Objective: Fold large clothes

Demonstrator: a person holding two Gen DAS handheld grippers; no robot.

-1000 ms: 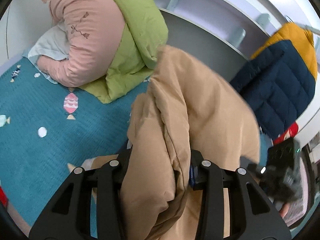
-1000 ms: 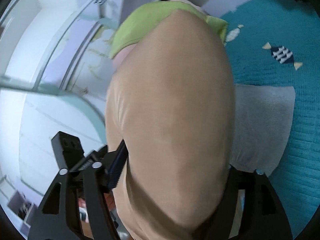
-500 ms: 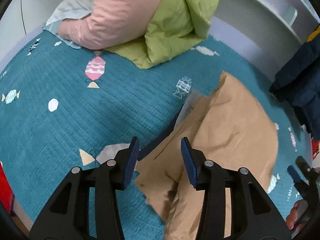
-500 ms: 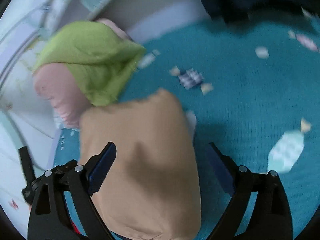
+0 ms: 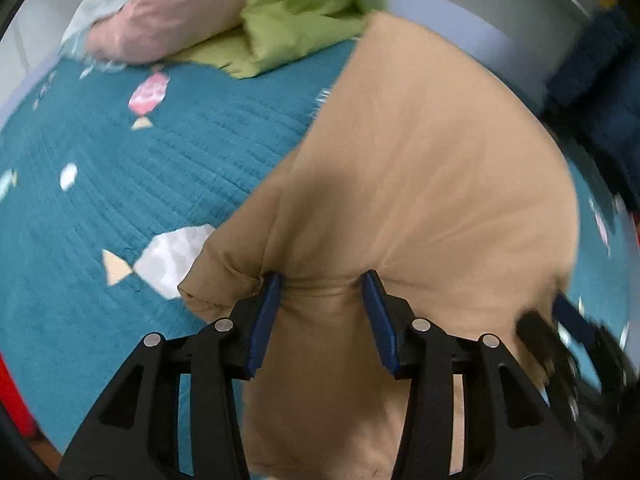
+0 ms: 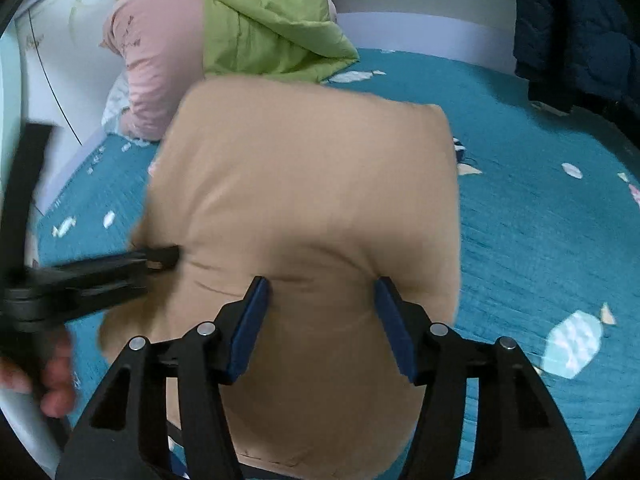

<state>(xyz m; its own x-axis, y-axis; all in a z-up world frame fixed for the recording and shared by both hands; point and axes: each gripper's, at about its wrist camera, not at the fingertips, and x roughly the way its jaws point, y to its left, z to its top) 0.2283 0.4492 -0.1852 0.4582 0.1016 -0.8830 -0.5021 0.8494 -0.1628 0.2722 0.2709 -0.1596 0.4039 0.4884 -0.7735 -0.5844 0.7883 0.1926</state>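
The tan padded garment (image 5: 420, 184) is lying bunched on the teal bedspread (image 5: 120, 208), filling the centre and right of the left wrist view and the middle of the right wrist view (image 6: 304, 200). The left gripper (image 5: 322, 292) is standing partly open with a gathered fold of the tan fabric between its blue pads (image 5: 264, 316), the cloth puckering where both pads are pressing into it. The right gripper (image 6: 320, 300) is closing, its jaws fairly wide, with the garment's near edge bulging up between the pads (image 6: 394, 320); the fabric appears to be meeting both, so it is gripping a thick fold. In the right wrist view the left gripper is reaching in from the left edge, blurred, its tip at the garment's side, with a hand (image 6: 56, 376) showing at the lower left. Behind the garment, toward the top of both views, a green quilt (image 6: 272, 20) is draped over a pink quilt (image 6: 160, 52). A dark navy jacket (image 6: 572, 28) is hanging at the upper right.
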